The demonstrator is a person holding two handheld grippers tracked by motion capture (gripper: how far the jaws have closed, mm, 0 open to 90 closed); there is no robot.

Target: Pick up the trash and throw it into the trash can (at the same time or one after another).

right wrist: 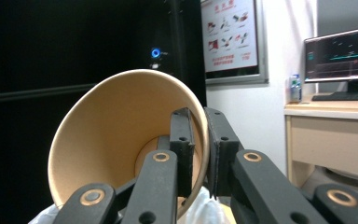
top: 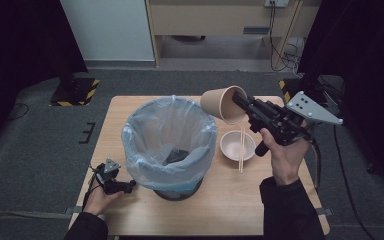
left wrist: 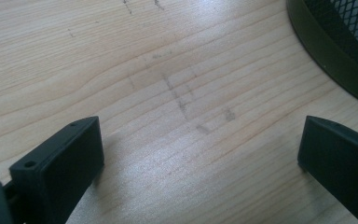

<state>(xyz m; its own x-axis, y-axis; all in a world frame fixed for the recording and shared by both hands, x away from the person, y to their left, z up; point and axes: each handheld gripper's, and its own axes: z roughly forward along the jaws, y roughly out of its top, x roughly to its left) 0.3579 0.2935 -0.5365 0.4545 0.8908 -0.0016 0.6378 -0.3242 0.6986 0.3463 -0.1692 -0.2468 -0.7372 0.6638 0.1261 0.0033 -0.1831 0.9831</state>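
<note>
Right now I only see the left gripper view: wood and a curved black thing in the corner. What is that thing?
Observer: It's the base of a mesh bin lined with a plastic bag, close to your left tool.
Operator: Where's my other tool?
Observer: The right tool is up in the air, shut on the rim of a paper cup, one jaw inside and one outside.
Operator: Is the cup over the bin?
Observer: It hangs tipped on its side above the bin's far right edge.
</note>
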